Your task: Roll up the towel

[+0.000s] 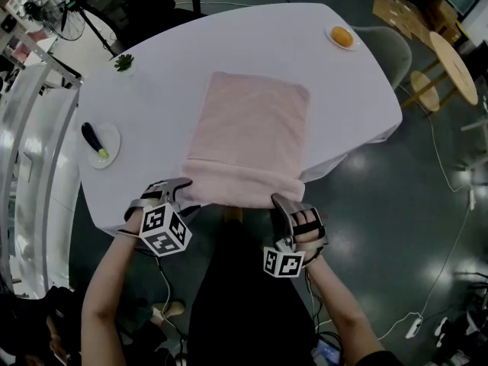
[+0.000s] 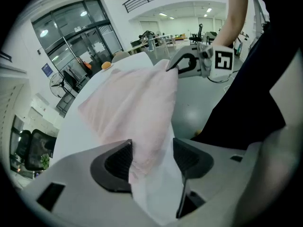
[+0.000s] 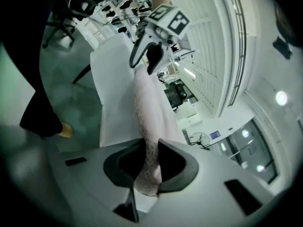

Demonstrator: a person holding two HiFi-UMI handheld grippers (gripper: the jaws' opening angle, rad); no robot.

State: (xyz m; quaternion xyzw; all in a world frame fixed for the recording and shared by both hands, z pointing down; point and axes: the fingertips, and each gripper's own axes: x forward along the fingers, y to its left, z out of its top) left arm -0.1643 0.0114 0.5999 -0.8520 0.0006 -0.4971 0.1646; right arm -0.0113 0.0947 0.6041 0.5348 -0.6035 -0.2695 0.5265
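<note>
A pink towel (image 1: 248,128) lies flat on the white-clothed table (image 1: 152,90), its near end turned into a thick roll (image 1: 240,187) along the table's front edge. My left gripper (image 1: 183,193) is at the roll's left end. In the left gripper view its jaws (image 2: 152,160) stand wide, with the towel (image 2: 128,108) and some white tablecloth filling the gap. My right gripper (image 1: 286,204) is at the roll's right end, shut on a thin fold of towel (image 3: 147,117) that its pads (image 3: 150,162) pinch. Each gripper sees the other, the right one (image 2: 182,65) and the left one (image 3: 144,56).
A plate with an orange (image 1: 342,37) sits at the table's far right. A plate with a dark eggplant (image 1: 99,145) is at the left, and a green sprig (image 1: 123,62) lies farther back. Round wooden tables (image 1: 450,63) stand off to the right.
</note>
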